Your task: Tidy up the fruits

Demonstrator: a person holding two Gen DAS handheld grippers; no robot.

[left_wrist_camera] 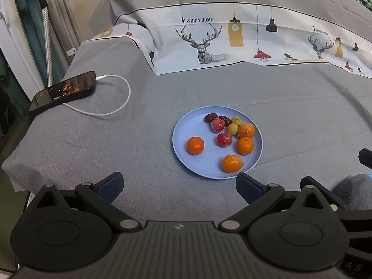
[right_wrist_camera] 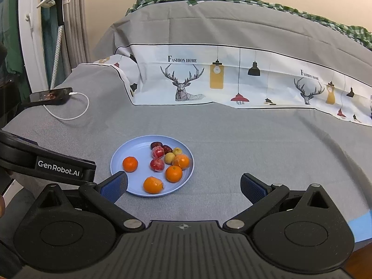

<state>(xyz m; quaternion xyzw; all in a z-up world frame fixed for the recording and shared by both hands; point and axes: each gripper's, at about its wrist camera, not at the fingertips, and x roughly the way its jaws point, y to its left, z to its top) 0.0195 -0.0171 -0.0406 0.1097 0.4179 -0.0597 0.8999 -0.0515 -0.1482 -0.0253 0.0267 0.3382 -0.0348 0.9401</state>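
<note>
Four oranges share a blue plate on the grey bed, with red and yellow fruits toward one o'clock. Left claw and right claw both hover released, empty.

A blue plate of oranges, red fruits and dates was seen on grey cloth, beyond the left gripper, whose jaws were spread and empty.

"FASHION HOME" printed in black above the deer head on the patterned duvet band; repeated smaller farther right, blurred. "GenRobot.AI" in white on the left hand-held gripper body, seen from right wrist view.
</note>
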